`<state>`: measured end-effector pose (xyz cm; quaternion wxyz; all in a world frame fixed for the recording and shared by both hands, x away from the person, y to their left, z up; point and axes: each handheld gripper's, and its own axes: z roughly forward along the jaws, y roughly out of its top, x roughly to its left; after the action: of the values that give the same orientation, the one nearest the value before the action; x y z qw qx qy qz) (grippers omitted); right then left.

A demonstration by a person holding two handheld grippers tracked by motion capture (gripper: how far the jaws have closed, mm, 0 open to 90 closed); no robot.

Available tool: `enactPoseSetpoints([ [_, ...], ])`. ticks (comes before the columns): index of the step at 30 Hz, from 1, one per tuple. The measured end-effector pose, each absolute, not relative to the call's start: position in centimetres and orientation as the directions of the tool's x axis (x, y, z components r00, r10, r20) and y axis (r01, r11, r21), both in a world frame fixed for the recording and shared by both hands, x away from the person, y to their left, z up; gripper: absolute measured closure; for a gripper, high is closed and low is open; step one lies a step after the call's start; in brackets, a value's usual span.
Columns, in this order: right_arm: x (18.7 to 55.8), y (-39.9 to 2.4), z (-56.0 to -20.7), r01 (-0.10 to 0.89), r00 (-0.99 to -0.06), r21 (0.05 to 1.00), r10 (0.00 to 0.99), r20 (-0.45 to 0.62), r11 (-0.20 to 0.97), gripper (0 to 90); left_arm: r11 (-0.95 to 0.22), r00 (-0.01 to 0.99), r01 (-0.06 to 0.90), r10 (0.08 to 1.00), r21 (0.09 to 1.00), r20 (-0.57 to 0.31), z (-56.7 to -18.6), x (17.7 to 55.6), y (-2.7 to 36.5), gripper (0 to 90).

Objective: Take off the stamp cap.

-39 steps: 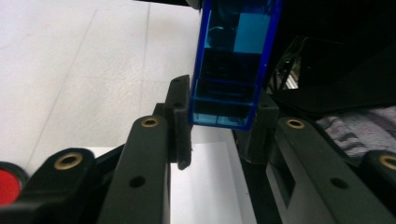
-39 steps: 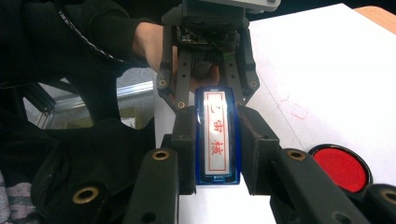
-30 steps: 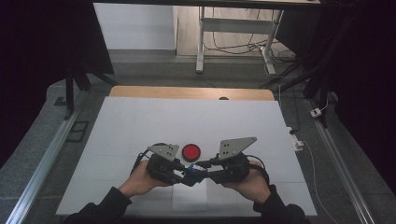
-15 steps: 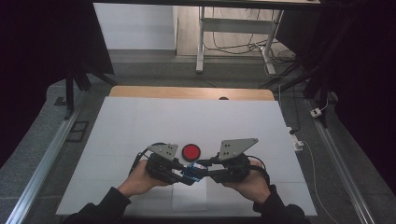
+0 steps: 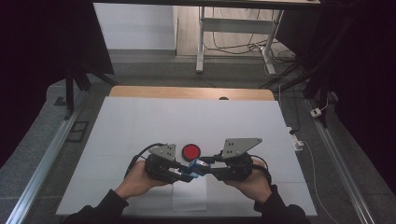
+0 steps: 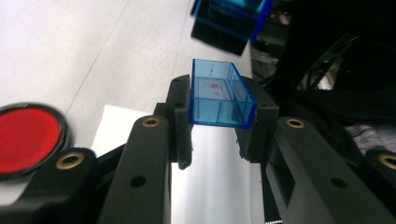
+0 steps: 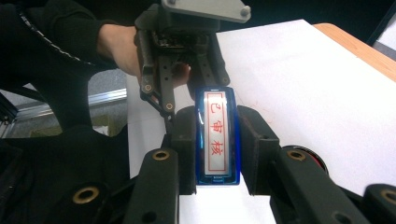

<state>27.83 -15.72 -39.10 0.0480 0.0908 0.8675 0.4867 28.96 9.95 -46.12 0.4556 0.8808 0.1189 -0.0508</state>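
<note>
Left hand-held gripper [image 5: 183, 173] and right hand-held gripper [image 5: 208, 169] met tip to tip near the front edge of the white tabletop [image 5: 140, 126], each held in one hand. The right hand-held gripper's jaws were closed on a blue stamp body [image 7: 217, 140], whose white face carried three red Chinese characters inside a red rectangular border, reading 已审核. The left hand-held gripper's jaws were closed on a clear blue stamp cap [image 6: 219, 95], an open, box-shaped cover with faint red marks on its inner wall, too blurred to read. In the left gripper view the stamp body appeared just beyond the cap, apart from it. A round red ink pad [image 5: 190, 151] in a dark rim lay on the tabletop just beyond the two hand-held grippers, between their grey plates. A white paper sheet [image 5: 189, 198] lay beneath the jaws, on the person's side. The tabletop was covered in white, with a bare wooden strip [image 5: 187, 92] along its far edge. Beyond it stood grey flooring, a white-framed desk leg [image 5: 201, 37] and loose cables, with dark curtains at both sides.
</note>
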Motion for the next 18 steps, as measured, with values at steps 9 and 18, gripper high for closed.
enactPoseSetpoints([
  [9,28.0,-15.9,-39.4,0.132,-0.974,0.854,0.227,0.016,0.504,70.3,-0.569,0.952,0.29,0.256,0.77,-0.17,-45.7,28.0,11.1,68.4],
  [18,28.1,-16.0,-39.5,0.146,-0.97,0.853,0.242,0.024,0.501,70.3,-0.567,0.931,0.322,0.336,0.758,-0.144,-45.6,26.9,12.0,68.4],
])
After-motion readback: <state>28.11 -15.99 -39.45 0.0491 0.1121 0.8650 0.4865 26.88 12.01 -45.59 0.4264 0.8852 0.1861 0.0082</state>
